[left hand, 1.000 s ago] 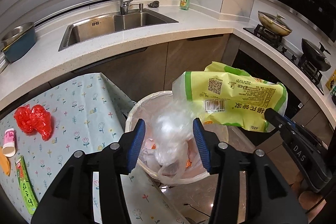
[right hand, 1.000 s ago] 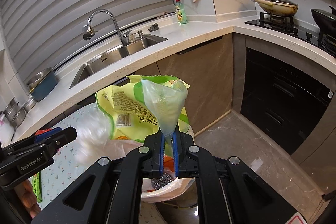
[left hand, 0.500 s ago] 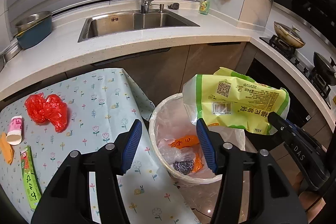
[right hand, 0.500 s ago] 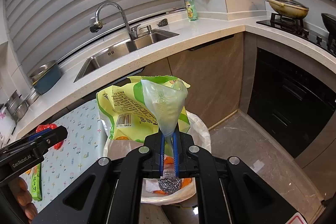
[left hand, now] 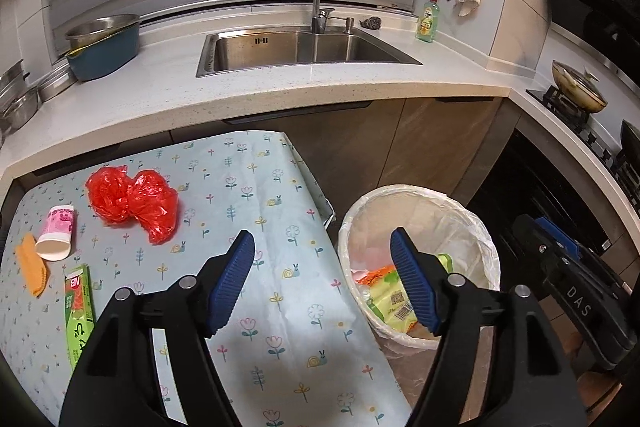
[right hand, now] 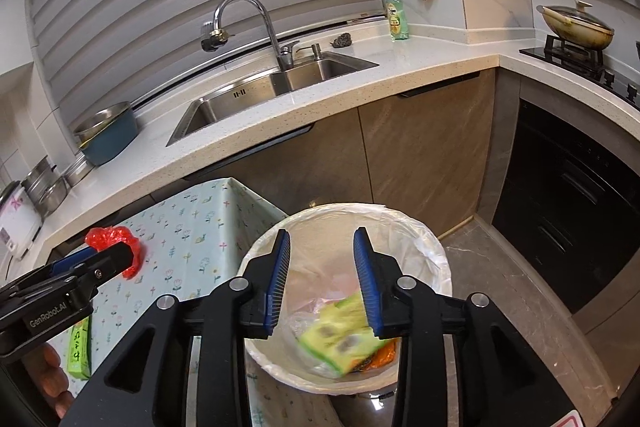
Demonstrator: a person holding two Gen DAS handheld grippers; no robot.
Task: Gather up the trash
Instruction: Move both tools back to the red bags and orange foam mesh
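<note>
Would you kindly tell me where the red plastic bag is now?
In the left wrist view the red plastic bag lies on the flowered tablecloth, left of the bin, beside a pink paper cup.

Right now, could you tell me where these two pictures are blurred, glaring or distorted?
Right wrist view: the yellow-green package in the trash bin is smeared by motion blur; the right tool stays sharp, its jaws opening with nothing between them. Left wrist view: that package looks sharp. Both views: fisheye bends the countertop edge, and corners go dark.

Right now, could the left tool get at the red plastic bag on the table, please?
Probably yes: the left tool, jaws opening and empty, faces the table, and only bare cloth lies between it and the red plastic bag.
</note>
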